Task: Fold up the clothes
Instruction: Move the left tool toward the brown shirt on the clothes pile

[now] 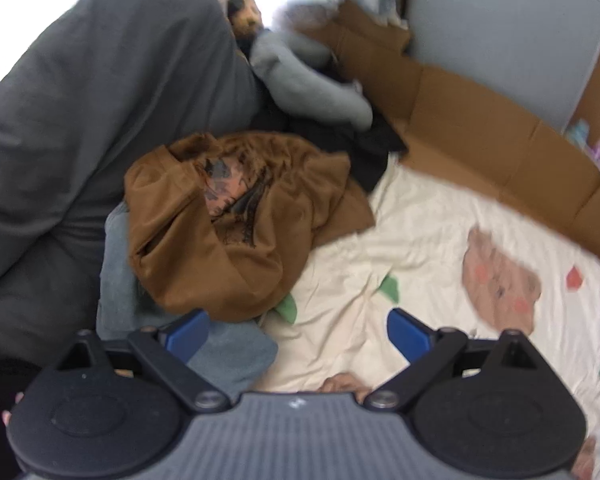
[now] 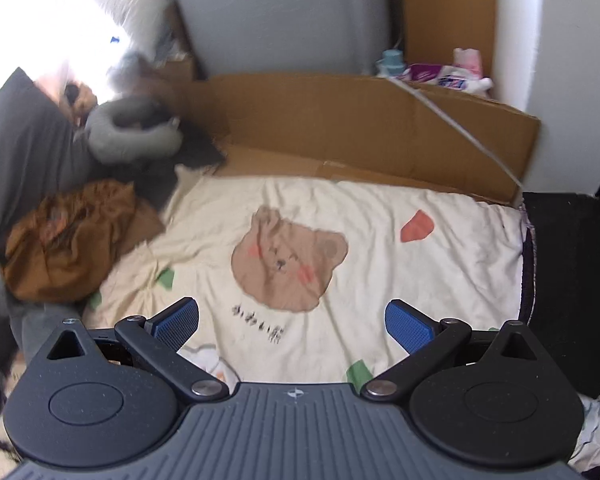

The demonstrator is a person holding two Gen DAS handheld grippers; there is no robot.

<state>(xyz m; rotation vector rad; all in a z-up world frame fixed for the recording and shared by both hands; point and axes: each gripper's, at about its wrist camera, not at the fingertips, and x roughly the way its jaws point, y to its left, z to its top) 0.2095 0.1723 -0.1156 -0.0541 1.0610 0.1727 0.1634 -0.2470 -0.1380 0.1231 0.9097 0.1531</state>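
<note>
I take the brown garment (image 1: 236, 224) as my landmark: it lies crumpled in a heap on the cream bear-print sheet (image 1: 420, 232), dark printed fabric showing in its folds. To its left rises a big dark grey duvet (image 1: 80, 92). Under its near-left edge a grey-blue garment (image 1: 140, 292) spreads out flat, running toward my left gripper (image 1: 298, 334). That gripper hovers just short of the heap, its blue pads (image 1: 190, 336) spread wide apart — nothing between them, nothing touched. Beyond the brown garment sits a grey neck pillow (image 1: 308, 80) on some black cloth, and further right of that flattened cardboard (image 1: 480, 136) lines the wall.

Right of the brown garment the sheet lies bare, with a printed bear face (image 2: 288, 264) at its middle. My right gripper (image 2: 292, 322) hangs over that stretch, well apart from the heap, which shows at the left edge of its view — its jaws gape wide too, holding nothing. Far right of the garment, past the sheet's edge, is a black surface (image 2: 572, 264); I cannot tell what it is.
</note>
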